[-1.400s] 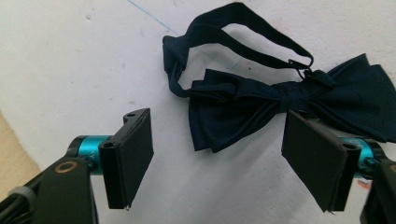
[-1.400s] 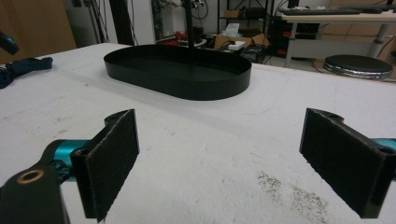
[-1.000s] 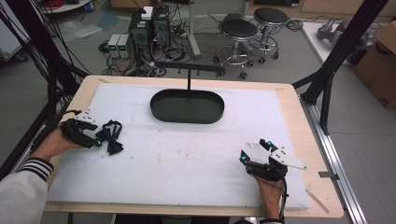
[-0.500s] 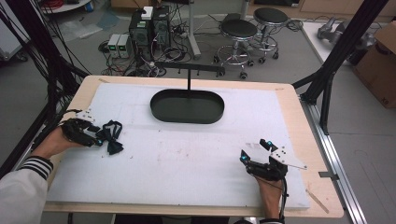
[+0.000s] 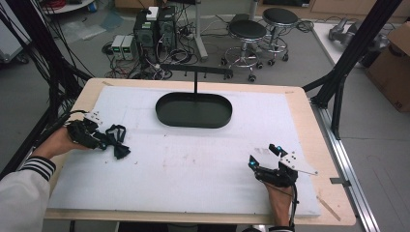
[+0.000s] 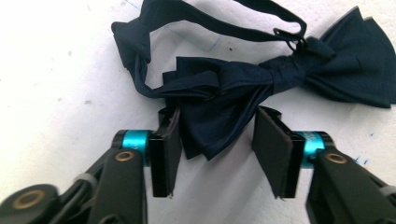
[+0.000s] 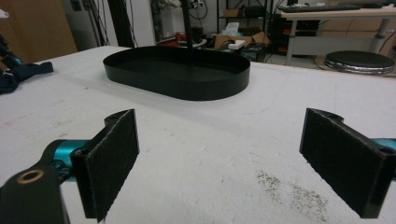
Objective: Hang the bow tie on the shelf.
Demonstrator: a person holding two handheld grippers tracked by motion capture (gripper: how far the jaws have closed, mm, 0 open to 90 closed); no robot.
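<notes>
A: What is on the table, and where are the two grippers?

B: On a white table (image 5: 203,159), the left gripper (image 6: 217,140) sits low over a dark navy bow tie (image 6: 261,84). One wing of the tie lies between its jaws. The pad at its left touches the fabric's edge; the pad at its right stands just clear. The jaws have just been closing around that wing, but they do not yet clamp it. The knot, the other wing and the looped strap lie just beyond the fingertips.

A: And the other hand?

B: The right gripper (image 7: 224,163) rests near the table's front edge, well apart from the tie, its jaws wide apart with nothing between them. Straight ahead of it sits a black oval tray (image 7: 177,74) with an upright post rising from it.

A: How far along is the work?

B: Early, I judge. The tie lies flat on the table, far to the left of the tray. The grasp is being made; lifting and carrying the tie are left, perhaps to the tray or its stand.
</notes>
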